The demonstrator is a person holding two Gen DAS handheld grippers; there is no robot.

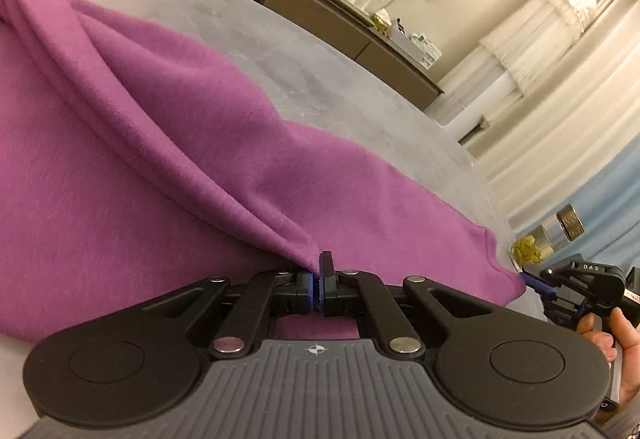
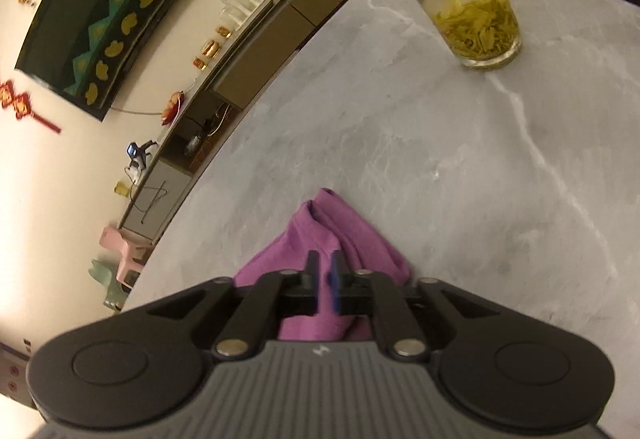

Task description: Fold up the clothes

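A purple fleece garment (image 1: 140, 159) lies spread over the grey marble table (image 1: 320, 59), with a raised fold running down to my left gripper (image 1: 320, 271). That gripper is shut on the fold's edge. In the left wrist view, my right gripper (image 1: 538, 281) sits at the garment's far right corner, held by a hand (image 1: 608, 331). In the right wrist view, a bunched corner of the garment (image 2: 320, 223) lies under and between the fingers of my right gripper (image 2: 325, 271). Its jaws stand slightly apart, with a narrow gap showing cloth.
A glass of yellow tea leaves (image 2: 472, 11) stands on the table ahead of the right gripper; it also shows at the table edge as the glass (image 1: 548, 235). A long sideboard (image 1: 340, 11) with glasses and ornaments runs along the wall beyond the table.
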